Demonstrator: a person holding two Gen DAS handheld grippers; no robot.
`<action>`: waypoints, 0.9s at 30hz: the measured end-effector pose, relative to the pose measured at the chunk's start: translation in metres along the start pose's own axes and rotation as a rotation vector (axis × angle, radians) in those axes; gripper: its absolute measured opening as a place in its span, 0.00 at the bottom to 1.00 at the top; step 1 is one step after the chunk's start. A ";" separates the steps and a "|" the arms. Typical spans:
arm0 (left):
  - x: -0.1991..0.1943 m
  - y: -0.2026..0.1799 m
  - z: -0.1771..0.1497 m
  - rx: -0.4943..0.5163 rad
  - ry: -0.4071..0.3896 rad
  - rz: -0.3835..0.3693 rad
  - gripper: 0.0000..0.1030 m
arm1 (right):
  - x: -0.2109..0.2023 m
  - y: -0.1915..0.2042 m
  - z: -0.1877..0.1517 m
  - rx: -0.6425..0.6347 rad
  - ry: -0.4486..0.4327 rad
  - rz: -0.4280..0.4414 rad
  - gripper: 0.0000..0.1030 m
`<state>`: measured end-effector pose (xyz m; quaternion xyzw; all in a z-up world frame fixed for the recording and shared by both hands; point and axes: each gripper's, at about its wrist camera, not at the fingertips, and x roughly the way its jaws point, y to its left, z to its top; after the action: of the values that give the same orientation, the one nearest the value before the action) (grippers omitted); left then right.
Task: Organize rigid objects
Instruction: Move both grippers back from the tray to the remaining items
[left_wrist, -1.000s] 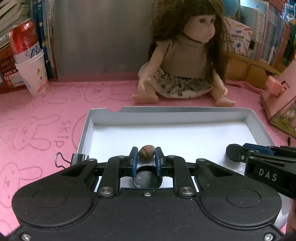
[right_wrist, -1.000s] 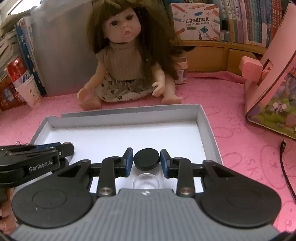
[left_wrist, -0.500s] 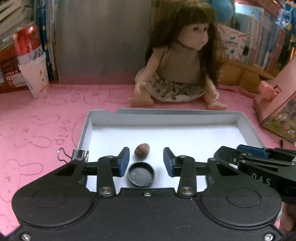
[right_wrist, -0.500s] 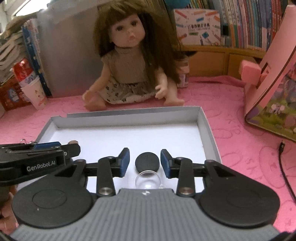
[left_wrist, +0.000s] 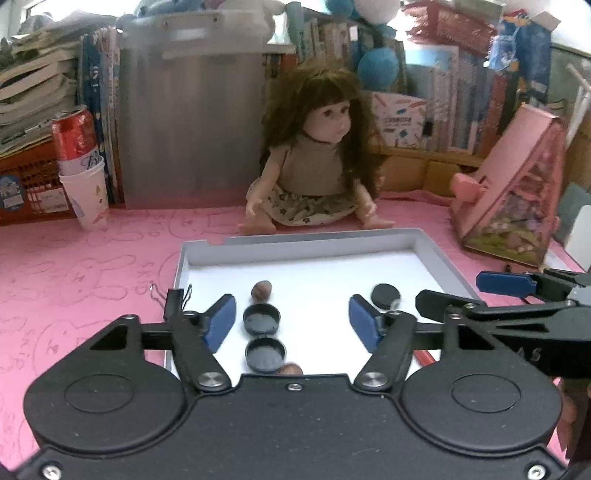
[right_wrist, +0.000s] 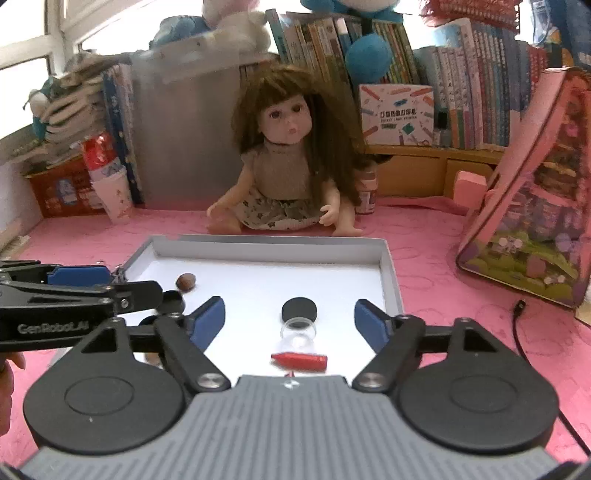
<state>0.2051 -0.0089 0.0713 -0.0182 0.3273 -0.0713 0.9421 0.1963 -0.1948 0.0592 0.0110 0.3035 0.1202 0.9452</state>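
Observation:
A shallow white tray (left_wrist: 428, 247) (right_wrist: 388, 273) lies on the pink mat. In it, on the left, are a brown nut (left_wrist: 261, 288) (right_wrist: 185, 281), two black upturned caps (left_wrist: 261, 319) (left_wrist: 265, 354) and a second nut (left_wrist: 290, 369) at my housing's edge. On the right are a black cap (left_wrist: 385, 294) (right_wrist: 300, 309), a small clear jar (right_wrist: 298, 329) and a red crayon (right_wrist: 300, 361). My left gripper (left_wrist: 291, 320) is open and empty above the left caps. My right gripper (right_wrist: 289, 320) is open and empty above the jar.
A doll (left_wrist: 317, 173) (right_wrist: 288, 162) sits behind the tray. A paper cup with a red can (left_wrist: 83, 177) stands far left, a pink toy house (right_wrist: 532, 206) on the right. A binder clip (left_wrist: 173, 295) lies by the tray's left rim. A black cable (right_wrist: 521, 332) lies right.
The left gripper let go of the nut and the right let go of the black cap; both opened wide and pulled back and up, so more of the tray shows.

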 end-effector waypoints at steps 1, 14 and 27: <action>-0.006 0.000 -0.004 0.003 -0.005 -0.008 0.71 | -0.005 -0.001 -0.002 -0.001 -0.006 0.002 0.85; -0.068 -0.001 -0.058 0.043 -0.022 -0.058 0.81 | -0.063 0.006 -0.040 -0.070 -0.074 0.028 0.97; -0.101 0.000 -0.103 0.054 -0.025 -0.068 0.82 | -0.087 0.022 -0.076 -0.156 -0.078 0.038 1.00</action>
<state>0.0631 0.0074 0.0522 -0.0049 0.3127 -0.1118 0.9432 0.0788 -0.1982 0.0487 -0.0525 0.2557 0.1609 0.9518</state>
